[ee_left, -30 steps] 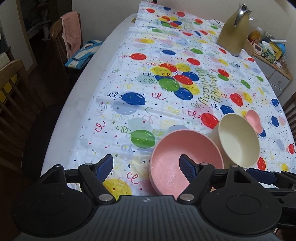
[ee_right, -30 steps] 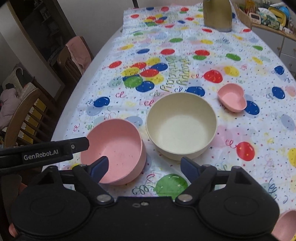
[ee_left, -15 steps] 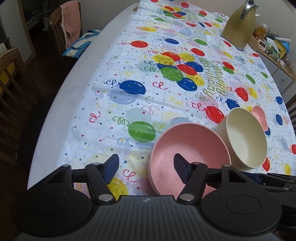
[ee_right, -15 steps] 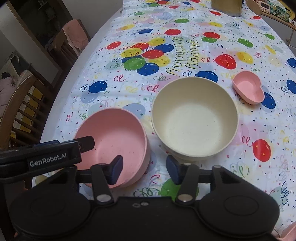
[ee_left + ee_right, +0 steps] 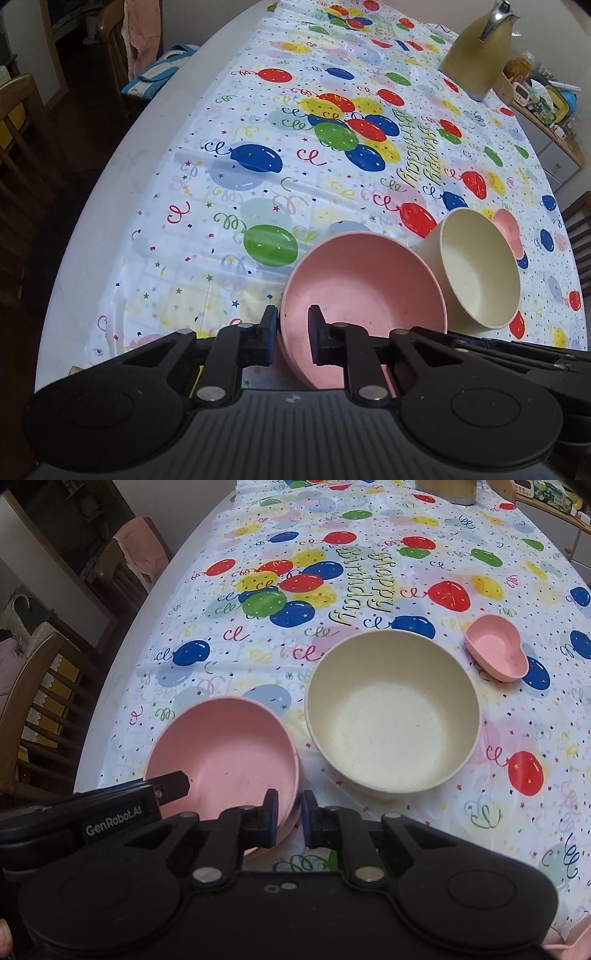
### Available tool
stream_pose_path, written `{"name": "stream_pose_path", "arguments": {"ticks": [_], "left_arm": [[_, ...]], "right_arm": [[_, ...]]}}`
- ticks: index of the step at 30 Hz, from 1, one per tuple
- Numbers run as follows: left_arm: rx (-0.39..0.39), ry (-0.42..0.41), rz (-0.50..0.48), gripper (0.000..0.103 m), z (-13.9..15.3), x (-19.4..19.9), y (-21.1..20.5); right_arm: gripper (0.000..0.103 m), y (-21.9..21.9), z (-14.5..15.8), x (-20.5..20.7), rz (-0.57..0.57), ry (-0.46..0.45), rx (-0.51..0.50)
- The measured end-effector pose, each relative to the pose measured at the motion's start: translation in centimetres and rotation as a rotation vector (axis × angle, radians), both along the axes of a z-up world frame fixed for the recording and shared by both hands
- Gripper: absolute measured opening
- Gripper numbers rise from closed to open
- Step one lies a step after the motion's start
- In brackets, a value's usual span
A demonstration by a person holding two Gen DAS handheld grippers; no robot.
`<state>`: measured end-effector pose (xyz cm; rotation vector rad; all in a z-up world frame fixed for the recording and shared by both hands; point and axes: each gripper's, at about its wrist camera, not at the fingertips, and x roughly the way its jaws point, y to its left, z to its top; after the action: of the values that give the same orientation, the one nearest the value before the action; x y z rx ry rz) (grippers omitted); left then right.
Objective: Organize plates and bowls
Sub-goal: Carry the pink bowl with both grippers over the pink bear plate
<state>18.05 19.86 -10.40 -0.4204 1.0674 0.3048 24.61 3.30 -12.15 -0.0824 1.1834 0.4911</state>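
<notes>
**Both claws pinch the pink bowl's rim**

We see our left gripper (image 5: 292, 338) with jaws just closed, its blue-padded fingers clamped on the near-left rim of the pink bowl (image 5: 364, 284), one inside, one outside. Our right gripper (image 5: 288, 818) has likewise just narrowed onto the same bowl's right rim. The bowl is round, deep, matte and faintly speckled, and it sits at the near edge of the table (image 5: 122, 177). Just beside it stands a cream bowl (image 5: 393, 716) of the same grainy finish. Farther right lies a small pink heart-shaped dish (image 5: 496, 651). Under them spreads a glossy plastic cloth (image 5: 369, 579) printed with balloons and streamers.
</notes>
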Motion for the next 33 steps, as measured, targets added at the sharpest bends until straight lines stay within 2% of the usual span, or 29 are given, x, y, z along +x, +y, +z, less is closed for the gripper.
{"name": "stream_pose_path", "arguments": {"ticks": [9,20,27,33], "left_arm": [[0.005,-0.008,-0.028,0.016,1.9,-2.2,-0.6],[-0.019,-0.011,-0.091,0.016,4.3,-7.6,-1.8],[-0.027,0.012,-0.102,0.016,4.0,-11.6,-2.6],[-0.016,0.026,-0.112,0.016,3.7,-14.5,-3.5]], "right_arm": [[0.010,-0.2,0.9,-1.3,0.005,-0.011,-0.005],[0.010,-1.8,3.9,-5.6,0.016,-0.012,0.007],[0.010,-2.9,4.4,-9.6,0.020,-0.004,0.011],[0.010,-3.7,3.4,-12.6,0.025,0.024,0.004]]}}
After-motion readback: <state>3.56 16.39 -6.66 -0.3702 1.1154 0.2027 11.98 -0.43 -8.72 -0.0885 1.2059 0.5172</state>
